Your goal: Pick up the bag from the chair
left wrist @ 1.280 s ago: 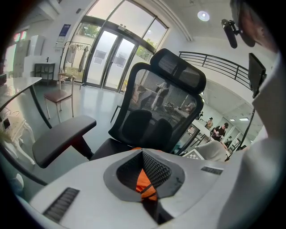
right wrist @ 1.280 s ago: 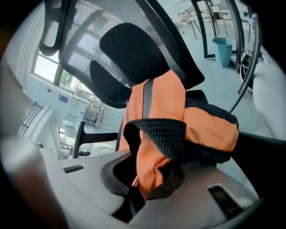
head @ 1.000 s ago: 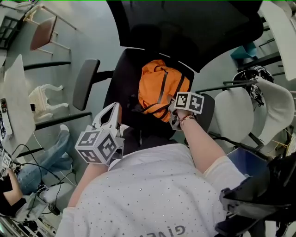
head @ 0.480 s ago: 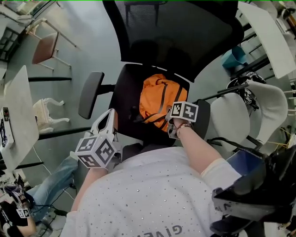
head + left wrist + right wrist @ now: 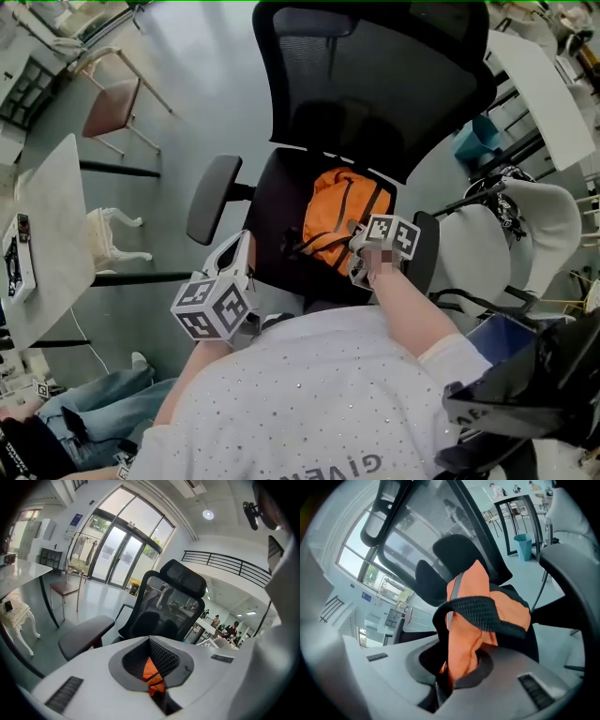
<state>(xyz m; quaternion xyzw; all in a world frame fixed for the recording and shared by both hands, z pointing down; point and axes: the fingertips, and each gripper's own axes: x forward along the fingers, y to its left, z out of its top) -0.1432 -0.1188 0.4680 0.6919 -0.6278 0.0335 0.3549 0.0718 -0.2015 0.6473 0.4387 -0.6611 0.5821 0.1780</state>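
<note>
Clamping: right gripper (image 5: pixel 457 674) clenched on orange bag (image 5: pixel 345 208) | left gripper (image 5: pixel 243 244) closed, empty, left of bag | chair (image 5: pixel 277 202) beneath.

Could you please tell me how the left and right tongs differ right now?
The right tongs are shut on a fold of the orange bag, whereas the left tongs pinch nothing. The right tongs sit at the bag's near edge over the seat of the black chair; the left tongs hang by the seat's front left corner, apart from the bag. Both have their jaws together.
</note>
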